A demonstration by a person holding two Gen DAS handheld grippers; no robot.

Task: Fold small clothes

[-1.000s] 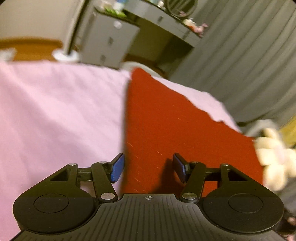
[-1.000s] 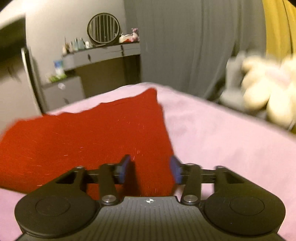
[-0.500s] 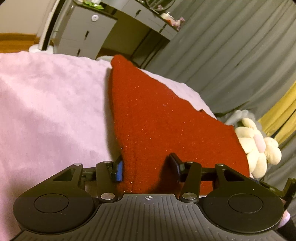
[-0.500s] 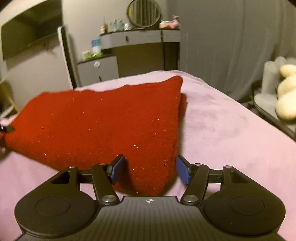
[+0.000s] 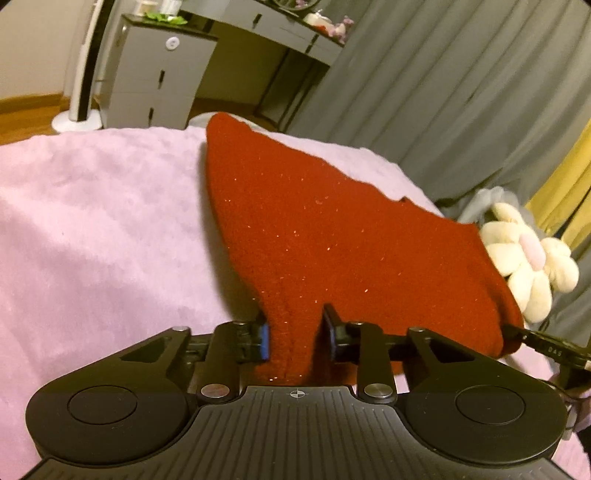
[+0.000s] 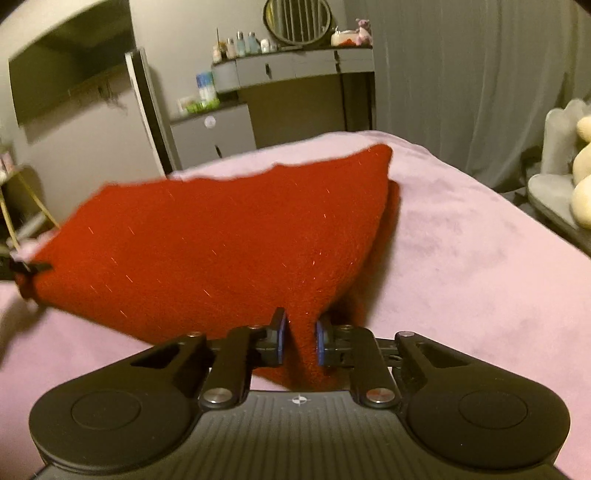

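Note:
A red knitted garment (image 5: 332, 240) lies across a pink blanket (image 5: 92, 229) on a bed, its near edge lifted. My left gripper (image 5: 295, 334) is shut on one near corner of it. My right gripper (image 6: 300, 341) is shut on the other near corner of the garment (image 6: 221, 240), which stretches between the two. The right gripper's tip shows at the garment's right end in the left wrist view (image 5: 546, 347), and the left gripper's tip shows at its left end in the right wrist view (image 6: 22, 267).
A cream plush toy (image 5: 524, 258) sits on a grey chair off the bed's right side. A grey dresser (image 6: 229, 129) and desk with a round mirror (image 6: 297, 16) stand beyond the bed's far end, by grey curtains (image 5: 443, 92). The pink blanket (image 6: 480, 258) spreads on both sides.
Both grippers closed from open onto the garment's near corners. The near edge is now lifted off the blanket and pulled taut between them.

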